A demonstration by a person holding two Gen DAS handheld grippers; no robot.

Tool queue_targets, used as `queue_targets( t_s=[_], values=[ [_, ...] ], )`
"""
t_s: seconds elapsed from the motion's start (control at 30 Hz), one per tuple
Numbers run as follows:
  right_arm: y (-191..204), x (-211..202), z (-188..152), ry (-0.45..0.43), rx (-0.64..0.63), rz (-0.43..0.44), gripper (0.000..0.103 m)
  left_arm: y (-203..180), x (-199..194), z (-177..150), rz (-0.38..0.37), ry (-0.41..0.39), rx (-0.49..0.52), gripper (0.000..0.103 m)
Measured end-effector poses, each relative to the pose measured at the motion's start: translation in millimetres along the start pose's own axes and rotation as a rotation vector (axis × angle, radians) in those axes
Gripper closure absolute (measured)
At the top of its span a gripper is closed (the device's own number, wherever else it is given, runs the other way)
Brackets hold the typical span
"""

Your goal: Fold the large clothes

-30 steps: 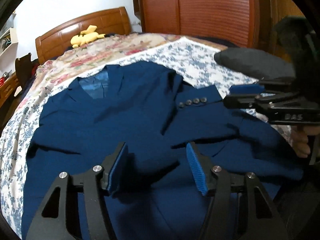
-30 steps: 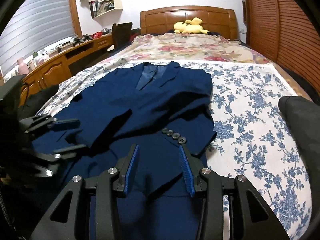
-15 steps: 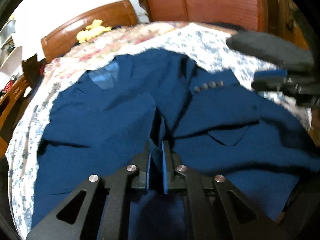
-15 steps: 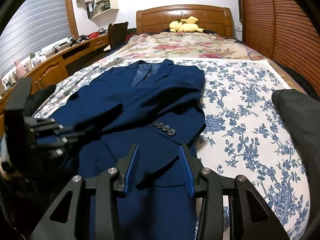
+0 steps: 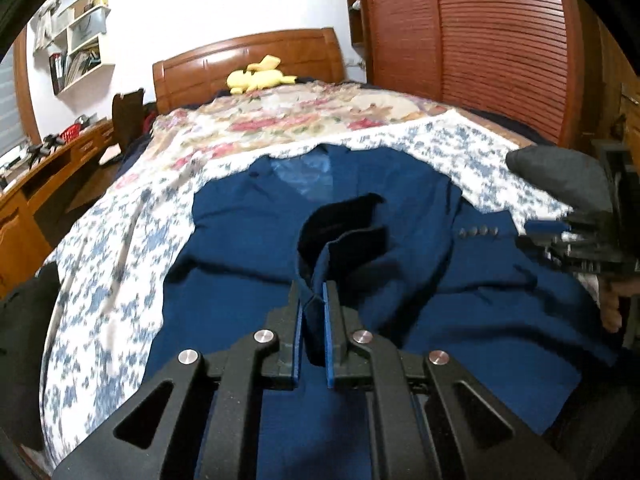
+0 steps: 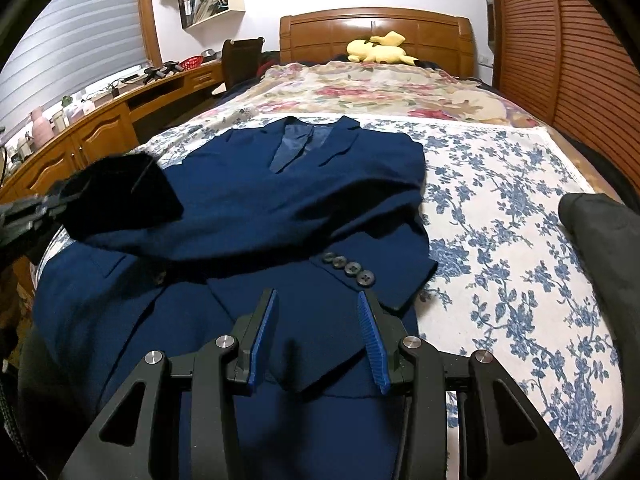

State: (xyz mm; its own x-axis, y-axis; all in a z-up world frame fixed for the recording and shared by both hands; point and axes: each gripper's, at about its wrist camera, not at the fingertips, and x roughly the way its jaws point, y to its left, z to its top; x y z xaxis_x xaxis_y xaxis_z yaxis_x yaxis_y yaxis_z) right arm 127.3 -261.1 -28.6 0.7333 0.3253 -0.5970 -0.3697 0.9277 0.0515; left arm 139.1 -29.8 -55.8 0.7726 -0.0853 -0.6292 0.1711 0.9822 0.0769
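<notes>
Left wrist view is showing the left tool point(image 5: 312, 312) pinching the sleeve cuff point(image 5: 344, 236) of the soft, heavy-draping navy jacket point(image 6: 288, 200) lying on the bed point(image 6: 500, 200), while the right tool point(image 6: 316, 340) is hovering open above its hem.

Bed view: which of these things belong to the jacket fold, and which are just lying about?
In the job:
- navy jacket
- its sleeve cuff, pinched in the left gripper
- right gripper, open above the hem

Lying about:
- yellow plush toy
- dark grey garment
- floral bedspread
- desk
- wall shelves
</notes>
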Motion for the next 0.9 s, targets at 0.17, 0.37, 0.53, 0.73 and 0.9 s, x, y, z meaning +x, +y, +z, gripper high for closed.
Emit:
queue_targets(
  t_s=[0.17,0.37,0.53,0.73,0.9],
  values=[
    [4.7,7.6,3.8,0.006,-0.008,0.003,0.061,6.7,8.2,-22.5,0.000,0.058,-0.031,0.094],
    [13.7,16.0,7.9,0.013,-0.029,0.004,0.061,14.5,10.0,-40.4,0.000,0.088,-0.054,0.094],
    [14.4,21.6,9.3,0.022,-0.032,0.009,0.061,19.0,4.0,-50.2,-0.053,0.107,-0.096,0.089],
    [16.4,24.5,9.6,0.026,-0.038,0.011,0.061,22.4,-13.2,-57.7,-0.021,0.081,-0.082,0.062],
    [18.4,25.3,10.0,0.029,-0.040,0.011,0.061,26.6,-21.1,-54.7,-0.024,0.072,-0.075,0.060]
  ],
)
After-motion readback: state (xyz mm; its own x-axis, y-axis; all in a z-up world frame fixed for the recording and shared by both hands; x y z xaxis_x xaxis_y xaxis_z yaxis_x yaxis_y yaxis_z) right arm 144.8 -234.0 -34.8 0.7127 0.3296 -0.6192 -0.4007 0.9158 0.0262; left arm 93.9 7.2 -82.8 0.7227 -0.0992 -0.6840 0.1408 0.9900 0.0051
